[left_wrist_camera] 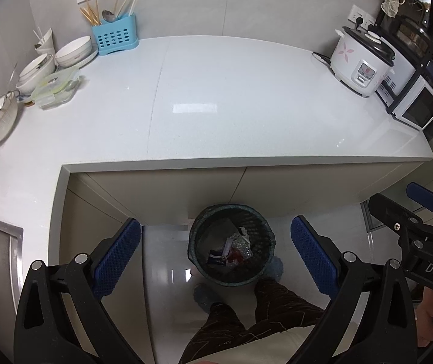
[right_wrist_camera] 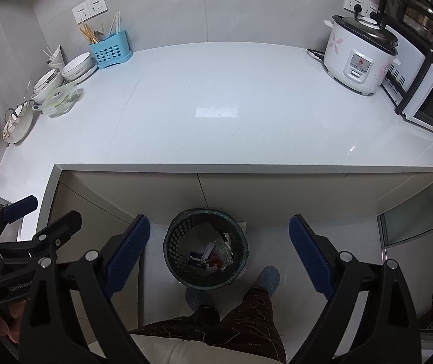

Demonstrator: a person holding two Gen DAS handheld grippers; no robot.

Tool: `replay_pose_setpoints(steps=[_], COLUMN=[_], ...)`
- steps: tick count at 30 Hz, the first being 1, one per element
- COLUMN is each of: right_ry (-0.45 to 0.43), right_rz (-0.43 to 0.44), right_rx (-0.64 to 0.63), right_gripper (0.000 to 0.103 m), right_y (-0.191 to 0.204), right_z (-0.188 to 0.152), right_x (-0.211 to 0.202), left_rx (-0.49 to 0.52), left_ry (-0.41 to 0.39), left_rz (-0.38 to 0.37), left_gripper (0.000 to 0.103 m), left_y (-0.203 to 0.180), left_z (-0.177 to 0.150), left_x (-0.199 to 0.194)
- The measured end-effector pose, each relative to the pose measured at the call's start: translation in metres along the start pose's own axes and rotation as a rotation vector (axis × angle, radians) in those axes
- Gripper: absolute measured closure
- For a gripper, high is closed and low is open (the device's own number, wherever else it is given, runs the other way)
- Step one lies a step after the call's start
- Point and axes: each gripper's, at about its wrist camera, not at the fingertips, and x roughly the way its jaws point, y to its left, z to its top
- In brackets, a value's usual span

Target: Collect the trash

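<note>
Left wrist view: left gripper (left_wrist_camera: pixel 215 253) held above the floor, jaws spread wide, nothing between the pads; right gripper (right_wrist_camera: pixel 219 253) likewise wide open and empty. Both look down on the black mesh trash bin (left_wrist_camera: pixel 198 242), which stands on the floor tight against the cabinet front (left_wrist_camera: pixel 171 191) under the white countertop (left_wrist_camera: pixel 216 97). Trash (left_wrist_camera: pixel 231 250) lies inside the bin: crumpled wrappers, a blue-white packet, something red. No loose trash visible on the counter's middle span. Judgement: collecting looks close to done. Risks: the counter's front edge (right_wrist_camera: pixel 246 168) overhangs just above the bin, so a gripper lowered toward it could strike that edge; the person's 2 slippered feet (right_wrist_camera: pixel 269 277) stand just beside the bin, so a nudge could tip it and spill its load. The 2 grippers sit near each other and could collide if swung inward. Open room: the counter's centre is bare; stacked bowls (left_wrist_camera: pixel 74 50), a blue utensil caddy (left_wrist_camera: pixel 114 38) and a rice cooker (left_wrist_camera: pixel 360 65) crowd its ends.
</note>
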Motion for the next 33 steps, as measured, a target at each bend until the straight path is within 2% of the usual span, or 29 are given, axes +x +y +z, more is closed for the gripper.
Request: replay_pose_setpoints(steps=[33], right_ry=[0.008], right_rz=[0.021], right_rx=[0.025], right_gripper=[0.014], right_y=[-0.0061], right_z=[0.0063], right_x=[0.0079], left_rx=[-0.007], left_ry=[-0.024], left_rz=[0.057], left_gripper=[0.006], left_y=[-0.0041], left_z=[0.004], left_x=[-0.0066])
